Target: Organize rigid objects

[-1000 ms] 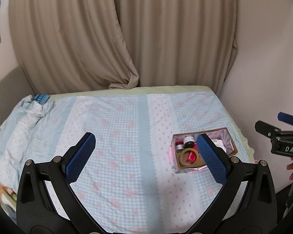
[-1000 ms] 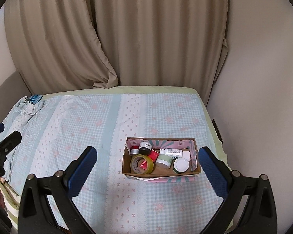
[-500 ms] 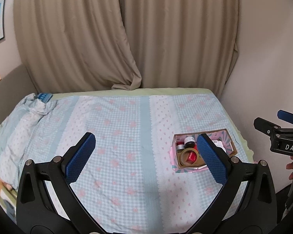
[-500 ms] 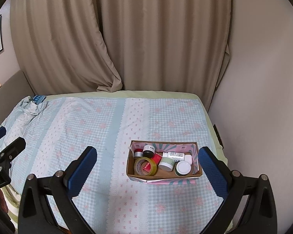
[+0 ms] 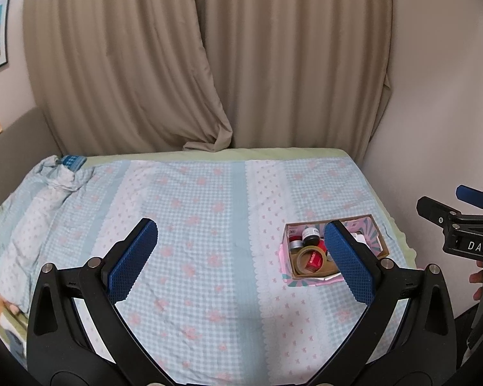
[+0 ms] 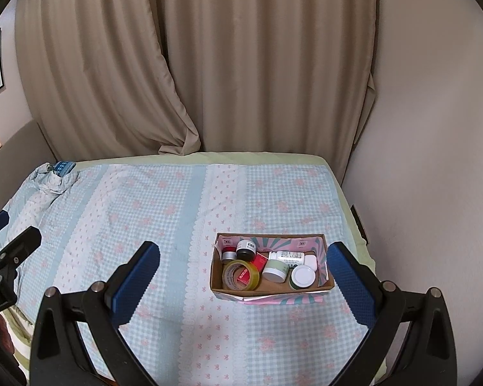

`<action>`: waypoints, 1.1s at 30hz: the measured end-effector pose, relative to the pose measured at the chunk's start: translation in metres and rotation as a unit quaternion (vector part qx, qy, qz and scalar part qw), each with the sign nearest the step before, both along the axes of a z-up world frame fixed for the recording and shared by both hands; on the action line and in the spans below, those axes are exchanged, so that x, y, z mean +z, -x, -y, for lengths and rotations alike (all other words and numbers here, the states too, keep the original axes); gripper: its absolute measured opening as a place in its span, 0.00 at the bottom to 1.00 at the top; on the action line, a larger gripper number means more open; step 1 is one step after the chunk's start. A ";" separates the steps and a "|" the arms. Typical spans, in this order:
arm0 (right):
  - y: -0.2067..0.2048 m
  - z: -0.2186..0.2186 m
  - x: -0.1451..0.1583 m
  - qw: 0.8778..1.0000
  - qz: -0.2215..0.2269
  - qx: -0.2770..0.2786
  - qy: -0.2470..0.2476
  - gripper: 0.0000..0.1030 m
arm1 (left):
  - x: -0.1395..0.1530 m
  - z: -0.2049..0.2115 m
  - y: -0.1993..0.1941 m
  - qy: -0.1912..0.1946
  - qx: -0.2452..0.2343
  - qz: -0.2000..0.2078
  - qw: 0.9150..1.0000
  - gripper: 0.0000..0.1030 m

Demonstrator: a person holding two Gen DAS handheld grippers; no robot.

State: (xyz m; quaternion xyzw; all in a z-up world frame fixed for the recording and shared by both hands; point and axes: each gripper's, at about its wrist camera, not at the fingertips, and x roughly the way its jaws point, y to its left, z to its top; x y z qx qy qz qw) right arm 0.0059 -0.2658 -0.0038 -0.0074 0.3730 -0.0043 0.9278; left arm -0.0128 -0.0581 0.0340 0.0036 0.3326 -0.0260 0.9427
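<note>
Evidently the cardboard box (image 6: 270, 286) on the bed (image 6: 177, 212), near its right edge, already holds tape roll (image 6: 240, 275), jars and bottle. Your left claw (image 5: 241, 257) and right claw (image 6: 243, 278) hang spread, empty. Next: nothing loose visible; check. Versus earlier, both views sit higher and farther back.

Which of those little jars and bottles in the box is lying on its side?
The white bottle with the printed label, along the back of the cardboard box. The black-lidded jar, green jar and white-lidded jar have lids facing upward.
</note>
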 end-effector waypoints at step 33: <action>0.004 0.006 0.004 1.000 0.002 -0.016 -0.002 1.00 | 0.002 0.012 -0.002 0.003 -0.001 0.008 1.000 1.00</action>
